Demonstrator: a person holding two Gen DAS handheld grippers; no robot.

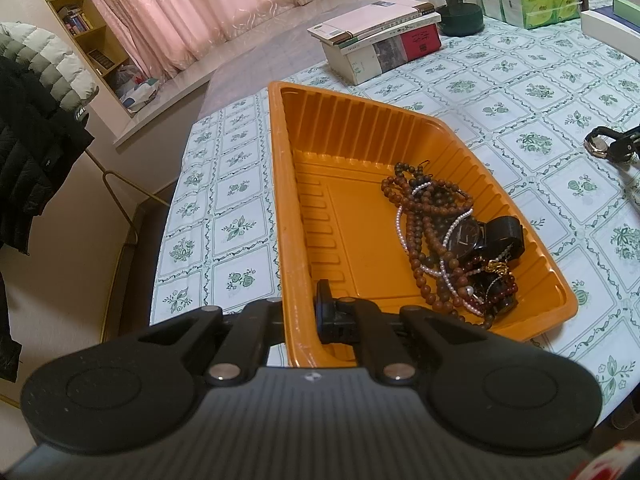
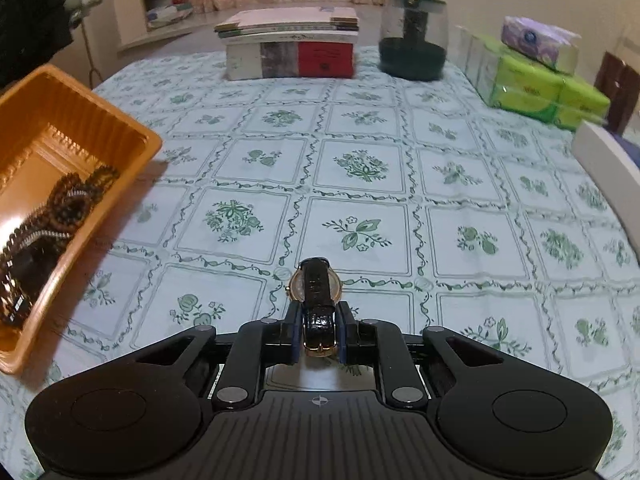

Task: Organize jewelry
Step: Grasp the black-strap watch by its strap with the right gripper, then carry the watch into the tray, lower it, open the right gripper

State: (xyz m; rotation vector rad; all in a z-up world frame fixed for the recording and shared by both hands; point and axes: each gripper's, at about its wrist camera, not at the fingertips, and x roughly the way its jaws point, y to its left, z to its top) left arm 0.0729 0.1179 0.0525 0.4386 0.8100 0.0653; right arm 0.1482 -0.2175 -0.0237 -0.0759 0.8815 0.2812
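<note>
An orange plastic tray (image 1: 276,160) rests on the flower-patterned tablecloth. In its near right part lies a tangle of brown bead strings, a pearl strand and a black watch (image 1: 448,240). My left gripper (image 1: 298,320) is shut on the tray's near left wall, one finger inside and one outside. A gold-cased watch with a black strap (image 2: 316,288) sits in my right gripper (image 2: 318,332), whose pads press on the strap just above the cloth. The tray (image 2: 152,140) is to the left of that gripper. In the left wrist view the watch (image 1: 596,146) shows at the right edge.
A stack of books (image 2: 288,48) and a green glass-domed container (image 2: 412,44) stand at the table's far side. Green tissue packs (image 2: 536,84) and a white box (image 2: 608,160) are at the right. A jacket (image 1: 32,120) hangs beyond the table's left edge.
</note>
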